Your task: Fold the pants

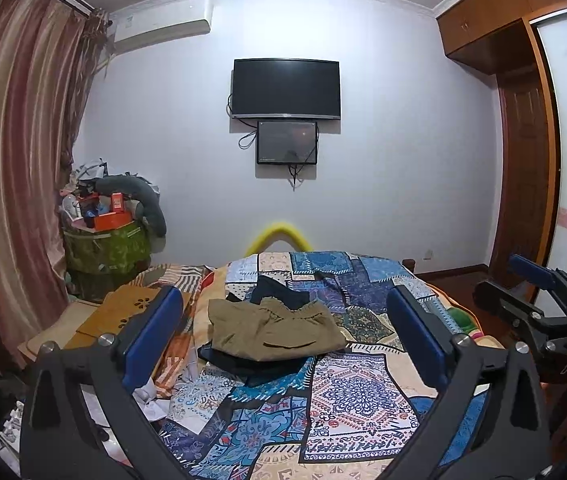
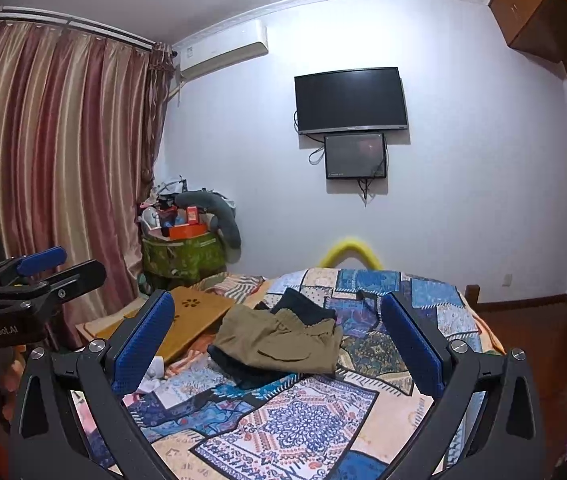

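Above the bed, both claws hang empty

The left claw (image 1: 283, 344) and right claw (image 2: 279, 344) stand wide apart, holding nothing; the khaki pants (image 1: 275, 330) lie folded atop dark clothes on the patchwork bedspread (image 1: 347, 396), apparently released.

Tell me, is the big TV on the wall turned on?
No, the big TV has a plain black screen with no picture showing on it.

Khaki pants (image 1: 275, 332) lie folded — atop dark garments (image 1: 259, 364) — on the patchwork bedspread (image 1: 355, 396).
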`<state>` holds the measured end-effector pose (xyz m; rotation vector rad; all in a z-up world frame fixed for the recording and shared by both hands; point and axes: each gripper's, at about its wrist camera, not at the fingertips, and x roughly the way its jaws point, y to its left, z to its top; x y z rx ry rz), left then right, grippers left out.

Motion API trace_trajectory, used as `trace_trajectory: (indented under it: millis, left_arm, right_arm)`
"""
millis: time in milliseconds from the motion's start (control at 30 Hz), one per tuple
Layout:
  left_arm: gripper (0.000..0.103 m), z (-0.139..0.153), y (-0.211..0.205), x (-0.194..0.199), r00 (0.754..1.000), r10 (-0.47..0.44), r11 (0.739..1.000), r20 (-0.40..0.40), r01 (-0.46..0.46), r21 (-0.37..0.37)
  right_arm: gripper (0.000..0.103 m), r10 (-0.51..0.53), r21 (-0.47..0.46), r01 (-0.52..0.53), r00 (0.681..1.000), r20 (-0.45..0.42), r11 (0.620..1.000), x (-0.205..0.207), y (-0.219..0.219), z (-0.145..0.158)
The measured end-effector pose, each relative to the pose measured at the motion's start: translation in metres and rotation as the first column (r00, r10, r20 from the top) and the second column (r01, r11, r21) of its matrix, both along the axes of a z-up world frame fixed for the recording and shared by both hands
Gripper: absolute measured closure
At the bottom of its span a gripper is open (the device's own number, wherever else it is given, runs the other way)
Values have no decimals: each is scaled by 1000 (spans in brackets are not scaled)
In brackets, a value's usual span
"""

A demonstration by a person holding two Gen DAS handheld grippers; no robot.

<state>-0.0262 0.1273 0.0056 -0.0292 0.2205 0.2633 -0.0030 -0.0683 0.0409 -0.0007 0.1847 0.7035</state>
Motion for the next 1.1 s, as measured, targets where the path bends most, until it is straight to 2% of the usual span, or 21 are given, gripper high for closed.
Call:
trace_trajectory:
  millis: [1100]
  left_arm:
    - [0,-5,15,7,998,-51,999,-24,50,-12]
  right_arm:
    - [0,-22,21,22,1000,8,1000,-1,-11,11]
